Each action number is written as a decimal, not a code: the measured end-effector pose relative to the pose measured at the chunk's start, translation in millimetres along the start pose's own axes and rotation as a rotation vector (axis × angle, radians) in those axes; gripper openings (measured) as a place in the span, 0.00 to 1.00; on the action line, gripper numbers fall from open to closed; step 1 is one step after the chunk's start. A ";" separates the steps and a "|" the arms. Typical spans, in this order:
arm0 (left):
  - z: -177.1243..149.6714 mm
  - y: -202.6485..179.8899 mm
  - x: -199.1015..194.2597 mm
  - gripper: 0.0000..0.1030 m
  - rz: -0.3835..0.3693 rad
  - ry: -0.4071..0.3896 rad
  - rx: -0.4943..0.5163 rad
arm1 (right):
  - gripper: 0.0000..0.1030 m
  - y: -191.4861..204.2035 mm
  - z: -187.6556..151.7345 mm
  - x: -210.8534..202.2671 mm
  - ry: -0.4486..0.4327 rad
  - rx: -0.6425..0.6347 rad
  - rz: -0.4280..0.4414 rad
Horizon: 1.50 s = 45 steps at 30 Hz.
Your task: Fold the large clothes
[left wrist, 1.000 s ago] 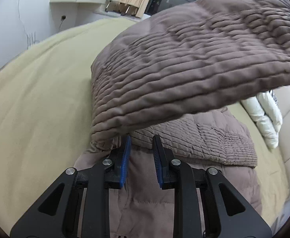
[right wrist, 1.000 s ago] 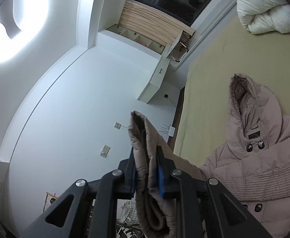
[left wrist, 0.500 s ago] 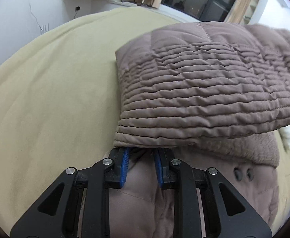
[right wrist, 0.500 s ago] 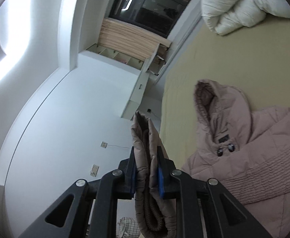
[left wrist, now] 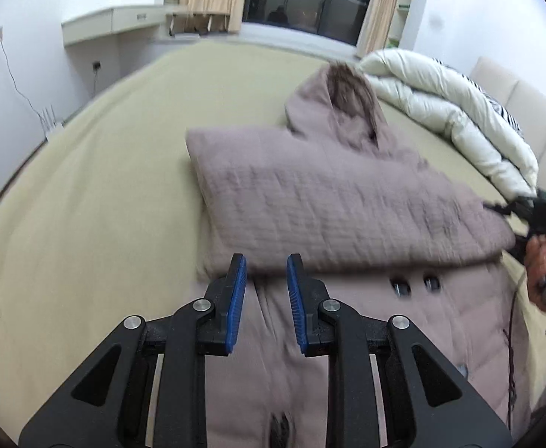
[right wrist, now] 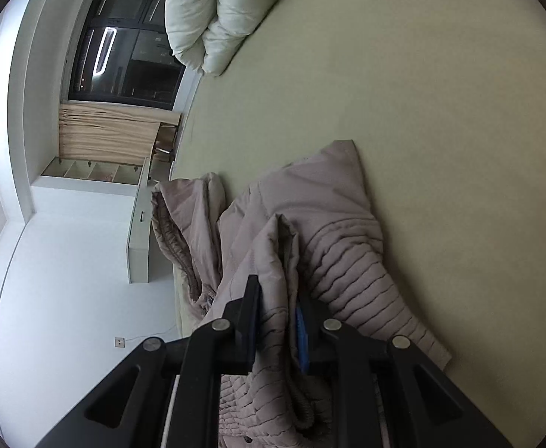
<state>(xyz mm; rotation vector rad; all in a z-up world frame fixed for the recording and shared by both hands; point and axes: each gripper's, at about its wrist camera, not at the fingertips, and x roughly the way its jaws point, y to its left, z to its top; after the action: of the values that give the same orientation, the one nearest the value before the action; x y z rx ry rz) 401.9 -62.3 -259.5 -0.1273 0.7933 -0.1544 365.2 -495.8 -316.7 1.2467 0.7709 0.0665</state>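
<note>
A mauve hooded puffer coat (left wrist: 347, 216) lies on the beige bed (left wrist: 86, 205), with one quilted sleeve folded across its chest. My left gripper (left wrist: 263, 280) is open and empty, with its blue pads just short of the folded sleeve's near edge. My right gripper (right wrist: 276, 298) is shut on the sleeve's cuff end (right wrist: 276, 246) and is held low over the coat. It also shows in the left wrist view (left wrist: 534, 216), at the coat's right side, held by a hand. The hood (left wrist: 336, 104) points toward the far end of the bed.
A white duvet (left wrist: 441, 104) is bunched at the bed's far right by the padded headboard (left wrist: 527, 104). A white desk (left wrist: 112, 26), curtains and a dark window (left wrist: 303, 0) stand beyond the bed. A wall with sockets is on the left.
The right gripper carried the sleeve down and across, laying it over the coat's chest. The left gripper let go of the fabric, opened and backed off slightly.
</note>
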 end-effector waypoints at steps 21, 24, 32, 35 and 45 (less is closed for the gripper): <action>54.5 -26.3 79.6 0.21 0.118 -0.013 0.179 | 0.65 98.8 -20.7 -45.9 -0.195 -0.466 -0.242; 52.3 -24.8 101.4 0.21 0.108 0.072 0.179 | 0.49 136.5 -53.1 -19.6 -0.102 -0.662 -0.263; 53.1 -12.6 74.9 0.21 0.041 0.021 0.089 | 0.51 98.6 -77.5 33.0 0.055 -0.738 -0.405; 86.8 -12.6 71.4 0.33 -0.015 -0.004 0.050 | 0.78 114.9 -64.0 7.9 0.002 -0.661 -0.312; 226.0 -84.8 188.2 0.84 -0.037 0.123 0.100 | 0.88 170.6 -7.8 31.2 -0.064 -0.704 -0.292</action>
<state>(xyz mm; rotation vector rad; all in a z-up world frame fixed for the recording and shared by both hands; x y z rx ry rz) 686.4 -167.9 -219.4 -0.0381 0.9041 -0.2379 444.9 -415.6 -184.9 0.4630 0.7739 0.0523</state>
